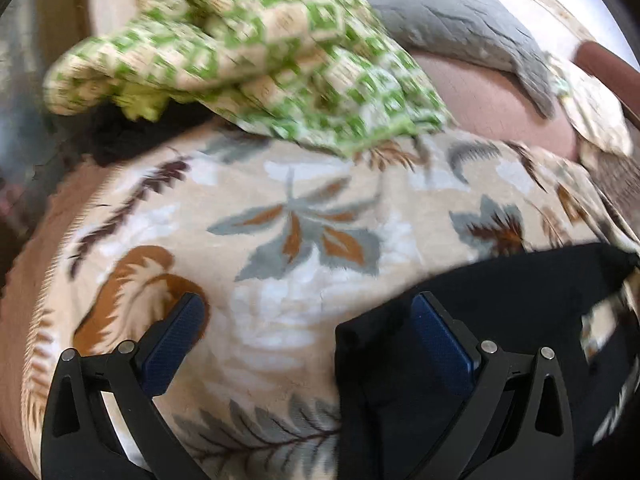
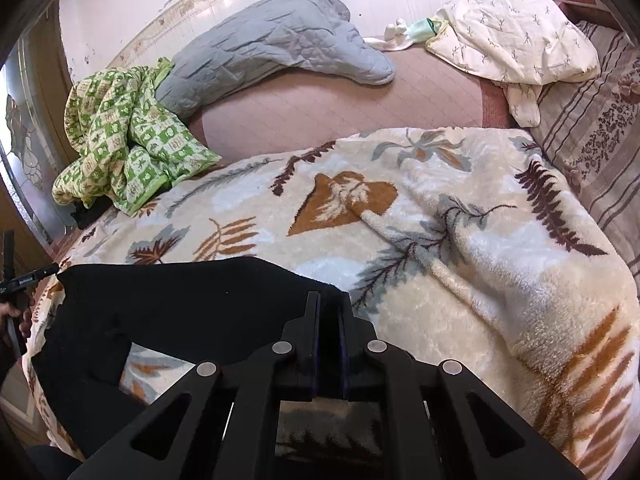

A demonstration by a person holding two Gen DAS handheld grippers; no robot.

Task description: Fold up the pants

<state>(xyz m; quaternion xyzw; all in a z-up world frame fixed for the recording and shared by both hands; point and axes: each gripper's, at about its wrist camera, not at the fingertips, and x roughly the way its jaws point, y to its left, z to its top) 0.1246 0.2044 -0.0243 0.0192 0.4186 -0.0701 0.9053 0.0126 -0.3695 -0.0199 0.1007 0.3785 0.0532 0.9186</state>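
Right gripper [image 2: 329, 312]: jaws pinching black fabric pants [image 2: 180, 304] on leaf-patterned cream fleece blanket [image 2: 460, 280]. Left gripper [image 1: 306, 312]: jaws spread, pants at its 3 o'clock.

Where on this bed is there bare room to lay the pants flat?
Free: the leaf-print blanket between the black pants and the green checked quilt; also the pink sheet below the grey quilt. Crowded: the blanket's ridged right side and far corners.

No readable text showing; white lettering on black pants [image 1: 614, 412] blurring past legibility; green quilt [image 2: 132, 140] characters unclear.
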